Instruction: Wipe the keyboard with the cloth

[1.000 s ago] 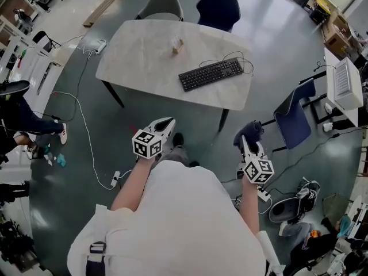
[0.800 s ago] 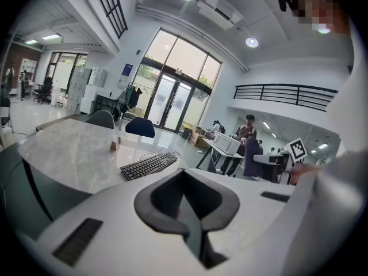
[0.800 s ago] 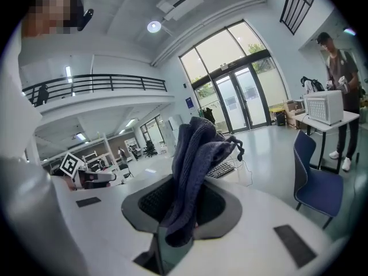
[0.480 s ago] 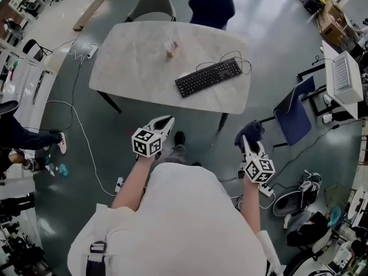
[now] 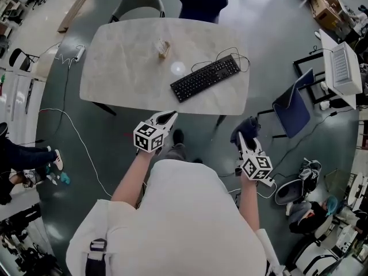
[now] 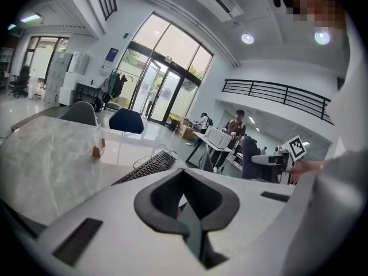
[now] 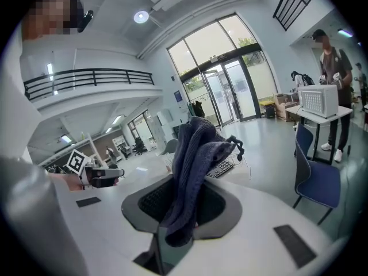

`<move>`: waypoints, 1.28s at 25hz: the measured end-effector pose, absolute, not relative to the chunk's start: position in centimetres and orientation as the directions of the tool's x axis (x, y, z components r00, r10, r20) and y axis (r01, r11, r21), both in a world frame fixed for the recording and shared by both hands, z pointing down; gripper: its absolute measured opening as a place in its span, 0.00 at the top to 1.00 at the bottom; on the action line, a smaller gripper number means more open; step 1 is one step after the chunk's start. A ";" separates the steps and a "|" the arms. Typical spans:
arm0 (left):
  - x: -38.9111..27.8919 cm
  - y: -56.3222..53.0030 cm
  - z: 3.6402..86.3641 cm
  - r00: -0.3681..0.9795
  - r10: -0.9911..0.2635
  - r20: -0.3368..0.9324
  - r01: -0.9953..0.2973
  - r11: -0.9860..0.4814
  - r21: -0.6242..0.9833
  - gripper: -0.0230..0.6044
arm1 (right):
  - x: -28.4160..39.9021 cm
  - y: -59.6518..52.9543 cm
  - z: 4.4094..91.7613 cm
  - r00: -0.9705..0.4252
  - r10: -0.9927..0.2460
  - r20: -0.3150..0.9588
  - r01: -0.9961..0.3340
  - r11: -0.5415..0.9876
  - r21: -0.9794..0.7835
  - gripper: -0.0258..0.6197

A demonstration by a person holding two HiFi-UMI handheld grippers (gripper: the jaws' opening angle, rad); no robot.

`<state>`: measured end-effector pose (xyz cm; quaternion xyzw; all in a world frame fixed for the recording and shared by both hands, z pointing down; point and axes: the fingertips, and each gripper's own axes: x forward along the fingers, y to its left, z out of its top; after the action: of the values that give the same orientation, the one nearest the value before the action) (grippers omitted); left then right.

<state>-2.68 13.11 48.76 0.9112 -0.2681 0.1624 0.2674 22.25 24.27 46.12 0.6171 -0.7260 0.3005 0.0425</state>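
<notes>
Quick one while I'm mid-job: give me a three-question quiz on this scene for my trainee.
1. True or false: the cloth already rests on the keyboard.
2. Which gripper holds the cloth? A) left gripper B) right gripper C) neither
3. Fill in: the keyboard lies on the ___.

Key
1. False. The cloth hangs from closed jaws, off the keyboard.
2. B
3. table

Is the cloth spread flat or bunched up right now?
Bunched up: the cloth stands crumpled, clamped in the right gripper, away from the keyboard.
</notes>
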 end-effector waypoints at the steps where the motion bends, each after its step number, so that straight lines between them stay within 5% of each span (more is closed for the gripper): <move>1: -2.8 12.3 48.8 0.807 -0.396 0.438 -0.570 -0.716 0.403 0.95 | 21.9 23.6 46.0 -0.231 -0.871 0.432 -0.922 0.054 -0.384 0.81; 14: -3.1 5.8 49.0 0.858 -0.284 0.428 -0.463 -0.788 0.406 0.95 | 21.0 17.9 45.6 -0.157 -0.879 0.450 -0.932 -0.019 -0.361 0.81; 32: -3.4 3.5 51.5 0.817 -0.333 0.471 -0.540 -0.727 0.424 0.95 | 21.2 12.7 47.7 -0.261 -0.838 0.480 -0.917 0.060 -0.395 0.81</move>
<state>-3.36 3.45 51.52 0.9107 -0.2397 0.1845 0.2814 21.24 12.66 47.72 0.6047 -0.7253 0.3232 0.0612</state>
